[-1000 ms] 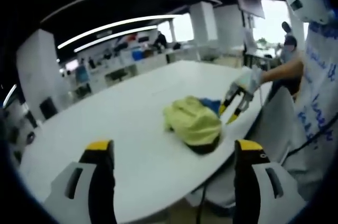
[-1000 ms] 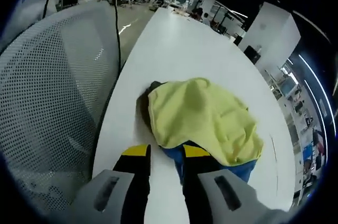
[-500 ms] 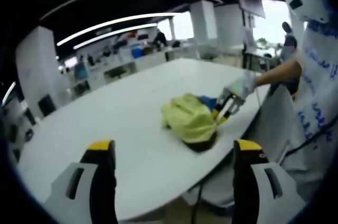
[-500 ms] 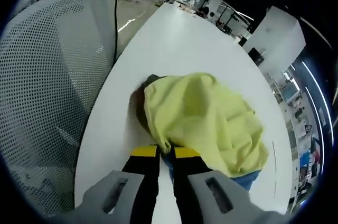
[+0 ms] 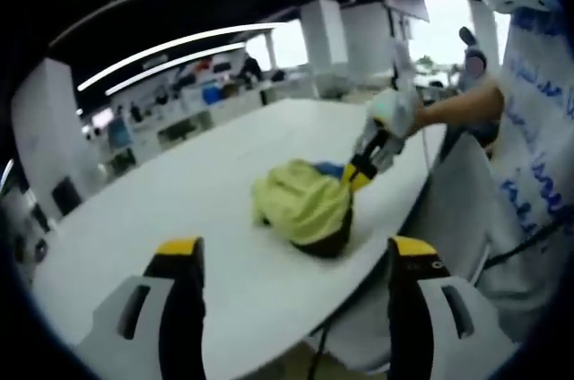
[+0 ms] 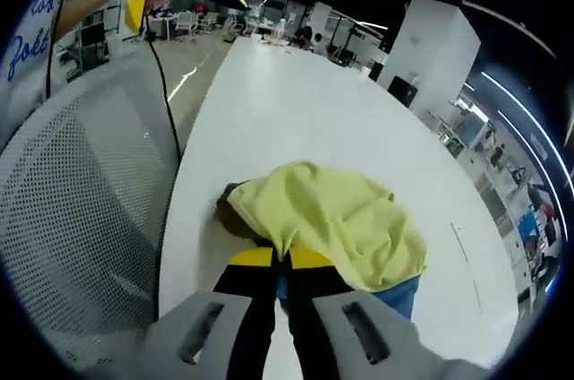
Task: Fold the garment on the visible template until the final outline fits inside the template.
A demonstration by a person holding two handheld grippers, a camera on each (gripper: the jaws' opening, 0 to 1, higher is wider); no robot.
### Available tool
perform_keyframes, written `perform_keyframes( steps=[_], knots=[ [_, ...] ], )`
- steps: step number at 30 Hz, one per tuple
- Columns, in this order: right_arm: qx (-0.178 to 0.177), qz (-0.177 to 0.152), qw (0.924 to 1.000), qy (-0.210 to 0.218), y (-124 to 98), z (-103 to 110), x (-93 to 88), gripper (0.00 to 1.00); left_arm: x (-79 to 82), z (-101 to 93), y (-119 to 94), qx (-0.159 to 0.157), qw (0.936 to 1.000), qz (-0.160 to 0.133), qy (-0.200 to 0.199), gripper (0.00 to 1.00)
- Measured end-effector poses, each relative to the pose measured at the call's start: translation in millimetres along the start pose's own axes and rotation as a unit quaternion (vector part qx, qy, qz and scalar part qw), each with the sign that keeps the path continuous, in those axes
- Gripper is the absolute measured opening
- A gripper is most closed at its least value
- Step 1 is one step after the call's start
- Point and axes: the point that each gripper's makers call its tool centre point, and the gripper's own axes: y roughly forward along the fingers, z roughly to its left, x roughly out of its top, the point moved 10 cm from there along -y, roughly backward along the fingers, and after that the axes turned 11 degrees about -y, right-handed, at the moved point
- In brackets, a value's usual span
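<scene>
The soft yellow cloth garment lies bunched in a heap close to the near long edge of the big white desk, over a blue fabric layer and a dark piece that peeks out at the edge side. No template outline can be made out under or around the heap in either view.

The right gripper has its yellow-tipped jaws drawn close together with a fold of the yellow cloth, at the heap's near edge, pinched between them; the left gripper view shows the same gripper biting the heap's side nearest the person. The left gripper hangs well apart from the garment, over the desk's near edge, its jaws spread wide and holding nothing.

The main risk, as I judge it, is the desk's edge: the heap sits just beside it, with a grey mesh chair back right below, so a pull toward the person could drag cloth over the edge and out of the workspace. A second risk is that the pinch takes only the top yellow layer; lifting it then could peel it off the blue one and leave a looser tangle instead of a flat fold. With one gripper holding, the far side of the heap is free to slide along the smooth desk instead of unfolding.
</scene>
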Motion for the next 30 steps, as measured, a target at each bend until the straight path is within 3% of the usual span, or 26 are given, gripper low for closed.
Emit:
perform_keyframes(
  steps=[3,8,11,17,20,21,25,30],
  knots=[
    [-0.02,-0.02,0.9991,0.032,-6.9,-5.7,7.7,0.04,-1.9,-5.4,9.2,-0.017,0.9999,-0.001,-0.001,0.78],
    [-0.036,-0.033,0.9974,0.054,-15.2,-14.1,15.9,0.04,-5.6,-20.0,28.6,-0.026,0.9991,0.0,0.033,0.71],
    [-0.047,-0.036,0.9963,0.062,-18.1,-19.1,19.7,0.04,-7.3,-24.8,38.5,-0.015,0.9987,-0.004,0.049,0.66],
    [-0.069,-0.049,0.9917,0.097,-22.6,-29.6,29.8,0.04,-2.9,-32.1,55.3,0.007,0.9956,-0.073,0.059,0.6],
    [-0.076,-0.051,0.9906,0.101,-25.8,-32.9,36.8,0.04,-5.5,-35.1,64.6,0.004,0.997,-0.064,0.042,0.59],
    [-0.082,-0.051,0.9903,0.101,-27.0,-34.2,39.4,0.04,-6.7,-37.0,68.7,0.001,0.9976,-0.067,0.019,0.58],
    [-0.092,-0.057,0.9881,0.109,-32.3,-38.6,47.4,0.04,-10.2,-39.2,77.4,0.025,0.9976,-0.044,0.049,0.49],
    [-0.104,-0.071,0.9858,0.111,-40.1,-42.4,61.2,0.04,-18.6,-39.6,92.4,0.026,0.9979,-0.042,0.043,0.43]
  ],
)
